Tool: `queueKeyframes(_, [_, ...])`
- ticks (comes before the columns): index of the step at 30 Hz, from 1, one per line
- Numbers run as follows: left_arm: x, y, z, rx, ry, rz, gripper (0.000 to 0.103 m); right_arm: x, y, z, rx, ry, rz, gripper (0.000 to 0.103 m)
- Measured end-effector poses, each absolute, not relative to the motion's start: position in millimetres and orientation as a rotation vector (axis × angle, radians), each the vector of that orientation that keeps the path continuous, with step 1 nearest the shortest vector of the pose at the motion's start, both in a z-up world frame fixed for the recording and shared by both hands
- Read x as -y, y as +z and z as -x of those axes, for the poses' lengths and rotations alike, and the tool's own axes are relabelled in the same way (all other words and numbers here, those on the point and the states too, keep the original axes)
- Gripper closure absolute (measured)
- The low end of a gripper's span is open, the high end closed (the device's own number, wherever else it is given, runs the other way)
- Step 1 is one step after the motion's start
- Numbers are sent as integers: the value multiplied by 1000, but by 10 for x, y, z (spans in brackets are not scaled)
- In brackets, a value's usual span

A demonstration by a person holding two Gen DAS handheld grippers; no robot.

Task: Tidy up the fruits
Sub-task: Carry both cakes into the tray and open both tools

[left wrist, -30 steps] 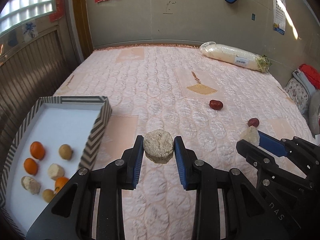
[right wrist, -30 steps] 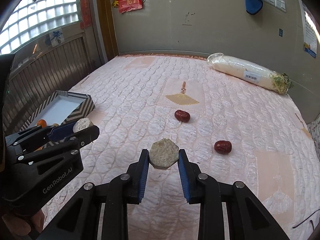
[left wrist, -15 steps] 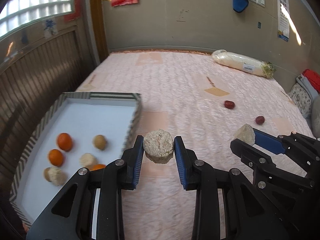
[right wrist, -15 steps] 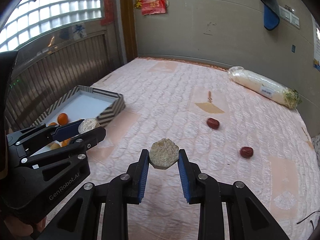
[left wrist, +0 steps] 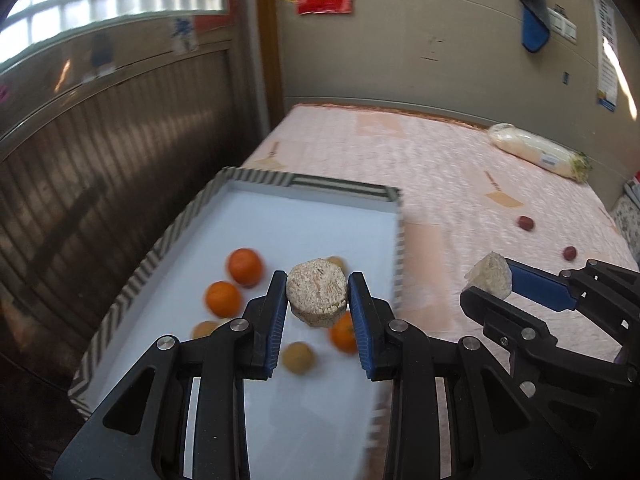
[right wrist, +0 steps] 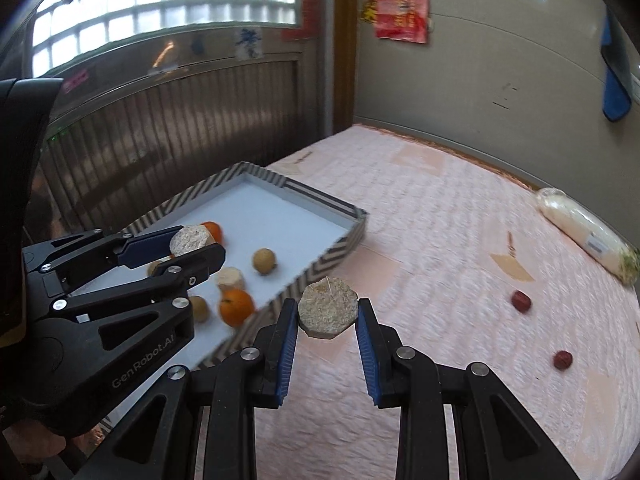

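Gripping a rough, pale, cylinder-shaped chunk between blue ribbed pads, the left tongs hang over the striped-rim tray, whose smooth white floor below holds round oranges and small tan fruits. The right tongs clamp a similar coarse, many-sided chunk just beside the tray's near wall, above the quilted pink bed. Two wrinkled red dates lie well to their right.

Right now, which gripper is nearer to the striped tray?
Left. The left gripper, shut on a beige chunk, hangs over the striped tray. The right gripper, holding another chunk, is beside the tray's near rim, over the bed.
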State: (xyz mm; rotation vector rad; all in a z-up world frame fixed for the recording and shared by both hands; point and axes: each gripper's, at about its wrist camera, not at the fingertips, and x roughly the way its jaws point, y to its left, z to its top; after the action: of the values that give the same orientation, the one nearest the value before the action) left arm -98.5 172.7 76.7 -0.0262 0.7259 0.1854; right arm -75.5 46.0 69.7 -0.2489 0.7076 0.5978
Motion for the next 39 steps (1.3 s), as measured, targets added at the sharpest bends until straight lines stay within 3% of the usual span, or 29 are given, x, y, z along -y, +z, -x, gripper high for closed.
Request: queueKeyframes(39, [-2645, 347, 1352, -861, 283, 167, 73, -1615, 185, 1122, -851, 878, 454, 75])
